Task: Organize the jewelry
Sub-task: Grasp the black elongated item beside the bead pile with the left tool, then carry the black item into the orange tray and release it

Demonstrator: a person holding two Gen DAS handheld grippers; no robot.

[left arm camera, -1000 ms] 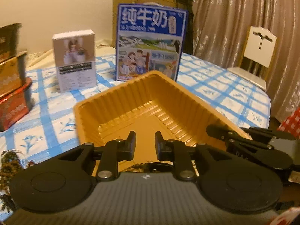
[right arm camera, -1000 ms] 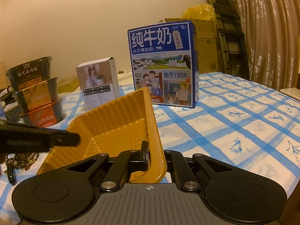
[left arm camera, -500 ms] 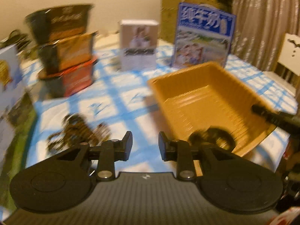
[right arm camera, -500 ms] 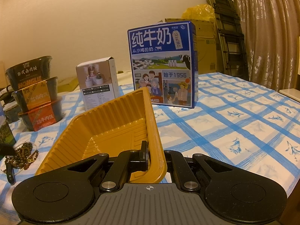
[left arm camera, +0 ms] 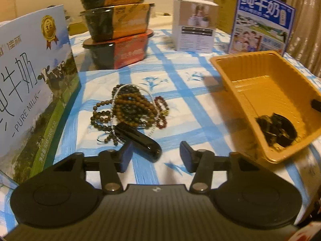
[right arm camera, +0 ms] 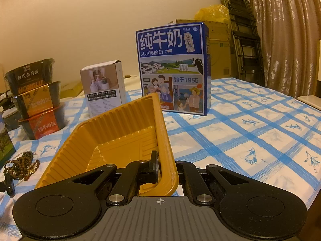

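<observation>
Swung from tray (left arm camera: 266, 92) to beads (left arm camera: 128, 106), left claw (left arm camera: 155, 156) has just been opening, empty; right claw (right arm camera: 167, 170) clenched on tray rim; tangled strands may snag

Surface: table under a blue-checked cloth (left arm camera: 180, 84)
Left: milk box (left arm camera: 30, 84), 3 stacked bowls (left arm camera: 116, 30)
Middle: bead pile (left arm camera: 128, 108)
Right: yellow tray (left arm camera: 236, 76)
Far: white box (left arm camera: 195, 26), blue carton (left arm camera: 260, 22)
</observation>
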